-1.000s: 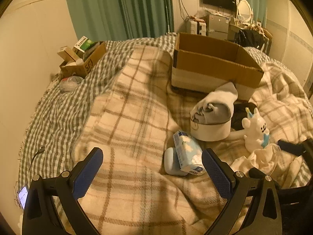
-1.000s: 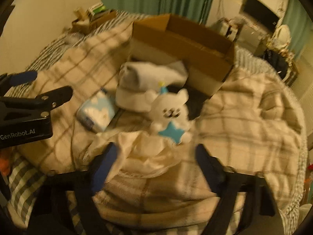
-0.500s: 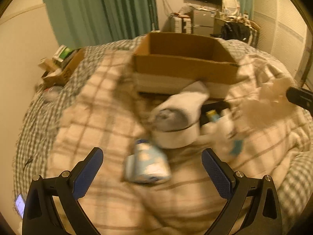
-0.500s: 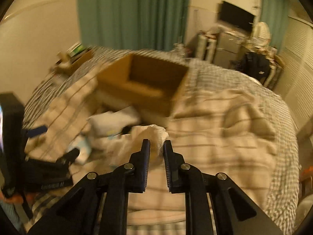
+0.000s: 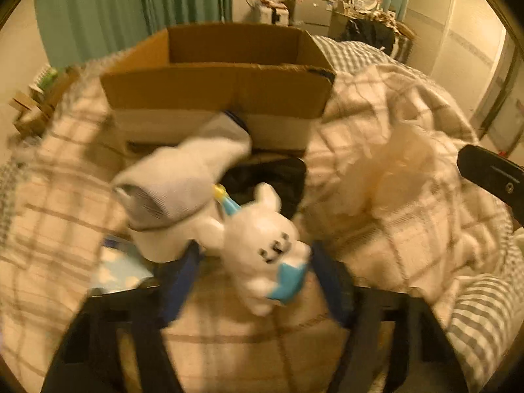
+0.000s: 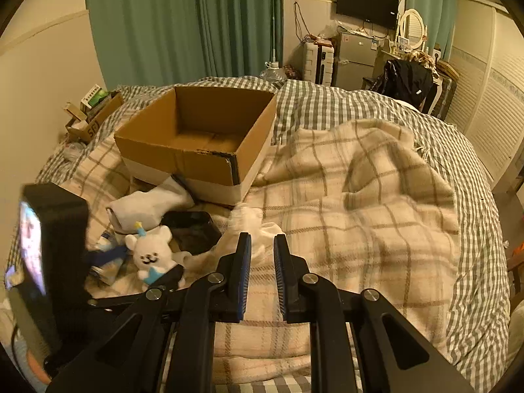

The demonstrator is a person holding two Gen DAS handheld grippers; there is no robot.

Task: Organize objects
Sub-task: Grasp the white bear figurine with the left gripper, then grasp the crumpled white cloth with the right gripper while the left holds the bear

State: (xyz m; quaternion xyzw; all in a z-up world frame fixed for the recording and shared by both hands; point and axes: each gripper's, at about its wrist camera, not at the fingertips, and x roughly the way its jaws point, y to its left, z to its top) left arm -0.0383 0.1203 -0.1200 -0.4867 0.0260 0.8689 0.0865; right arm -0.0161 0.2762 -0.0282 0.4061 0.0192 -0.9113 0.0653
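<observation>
So far the box (image 6: 196, 137) ahead was empty; a cloth (image 6: 258, 232) was pinched by the right claw (image 6: 262, 255), while the plush (image 5: 262, 245) sat between the left claw's (image 5: 255, 275) spread fingers.

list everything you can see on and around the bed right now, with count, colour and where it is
cardboard box: one, brown, open, on the bed beyond the clutter
plush toy: one, white with blue, between the left fingers
sock: one, white, before the box
black tray: one, right of the plush
tissue pack: one, pale blue, left of the plush
cream cloth: one, in the right gripper
plaid blanket: one, cream, over the bed
left gripper: open around the plush
right gripper: shut on the cloth
</observation>
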